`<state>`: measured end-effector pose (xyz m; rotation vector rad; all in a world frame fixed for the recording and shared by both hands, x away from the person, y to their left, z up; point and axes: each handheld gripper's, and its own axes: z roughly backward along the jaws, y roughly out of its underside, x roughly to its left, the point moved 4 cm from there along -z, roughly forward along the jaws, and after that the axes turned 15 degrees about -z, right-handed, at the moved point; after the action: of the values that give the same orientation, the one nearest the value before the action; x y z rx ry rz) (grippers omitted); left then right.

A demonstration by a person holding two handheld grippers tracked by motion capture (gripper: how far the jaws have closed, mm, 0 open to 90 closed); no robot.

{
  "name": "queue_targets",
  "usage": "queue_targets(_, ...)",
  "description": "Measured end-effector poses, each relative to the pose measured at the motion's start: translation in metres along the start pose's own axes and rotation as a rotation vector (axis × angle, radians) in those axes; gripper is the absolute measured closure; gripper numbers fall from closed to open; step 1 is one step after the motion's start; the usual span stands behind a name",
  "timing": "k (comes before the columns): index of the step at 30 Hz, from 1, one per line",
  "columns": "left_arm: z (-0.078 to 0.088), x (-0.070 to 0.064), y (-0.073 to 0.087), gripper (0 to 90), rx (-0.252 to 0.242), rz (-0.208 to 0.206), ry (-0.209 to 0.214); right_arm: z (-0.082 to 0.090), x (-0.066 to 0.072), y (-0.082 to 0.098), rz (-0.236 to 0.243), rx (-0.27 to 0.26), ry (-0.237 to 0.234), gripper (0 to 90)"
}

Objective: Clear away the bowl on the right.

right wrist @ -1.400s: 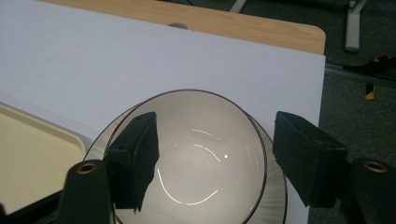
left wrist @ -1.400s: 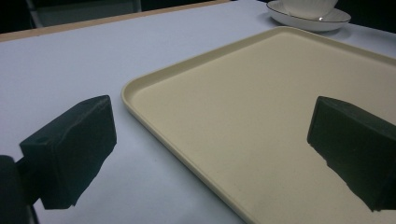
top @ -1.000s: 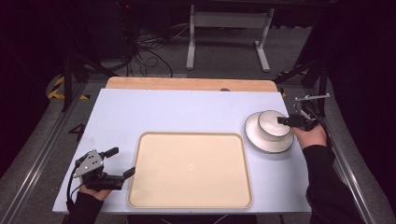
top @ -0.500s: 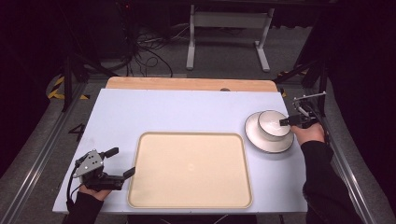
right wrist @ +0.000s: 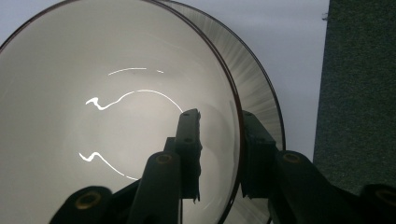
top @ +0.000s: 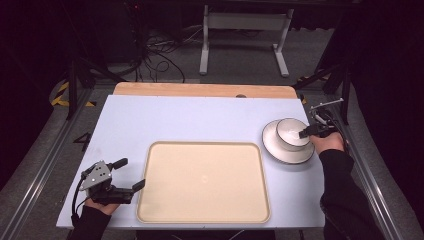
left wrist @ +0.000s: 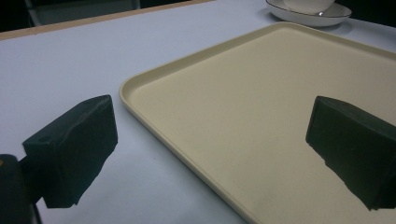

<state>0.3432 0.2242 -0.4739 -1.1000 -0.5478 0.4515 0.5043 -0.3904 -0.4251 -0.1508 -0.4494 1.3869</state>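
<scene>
Your right gripper (top: 306,133) has just been closing its jaws, and they now straddle the rim of the bowl (top: 291,132): one jaw inside, one outside, as the right gripper view shows. The pads look to be on the wall or very nearly so; treat the pinch as made but unproven. Before you lift, check that the rim sits deep between the pads, not at their tips. A bowl held by one side of its rim will want to tip, so raise it straight and slowly, keep the wrist level, and watch that the plate (top: 287,151) under it does not come up with it.

Your left gripper (top: 131,175) rests near the table's front-left corner, jaws spread with nothing between them, just beside the left edge of the tray (top: 202,220). If the bowl is bound for the tray, steady that edge as the bowl comes across.

The bowl is pale, smooth and glossy, with a thin dark line at the rim; light streaks shine on its inner wall, and it appears empty. It stands on the pale plate near the table's right edge, just beyond the tray's far-right corner.
</scene>
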Motion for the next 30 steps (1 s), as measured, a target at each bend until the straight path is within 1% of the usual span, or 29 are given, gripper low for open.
queue_targets(3,0.0,0.0,0.0,2.9,0.005,0.0,0.005,0.001,0.001,0.0,0.003,0.001,0.021,75.0)
queue_targets(6,0.0,0.0,0.0,3.0,0.004,-0.004,0.004,0.001,0.001,0.0,0.006,0.003,0.037,81.4)
queue_targets(7,0.0,0.0,0.0,3.0,0.004,-0.002,0.004,0.002,0.001,0.0,0.002,0.004,0.037,82.2)
queue_targets(10,0.0,0.0,0.0,3.0,0.004,-0.003,0.004,0.002,0.0,0.0,-0.011,0.006,0.029,82.7)
queue_targets(17,0.0,0.0,0.0,3.0,0.003,-0.002,0.005,0.005,0.004,0.0,-0.028,-0.004,0.043,84.2)
queue_targets(23,0.0,0.0,0.0,3.0,0.004,-0.002,0.005,0.01,0.005,-0.001,-0.039,-0.015,0.027,84.1)
queue_targets(26,0.0,0.0,0.0,3.0,0.004,-0.002,0.005,0.013,0.006,-0.001,-0.04,-0.023,0.018,83.6)
queue_targets(29,0.0,0.0,0.0,3.1,0.004,-0.001,0.005,0.017,0.009,-0.001,-0.018,-0.018,0.024,83.6)
queue_targets(30,0.0,0.0,0.0,3.1,0.004,-0.001,0.005,0.017,0.009,-0.001,-0.018,-0.018,0.024,83.6)
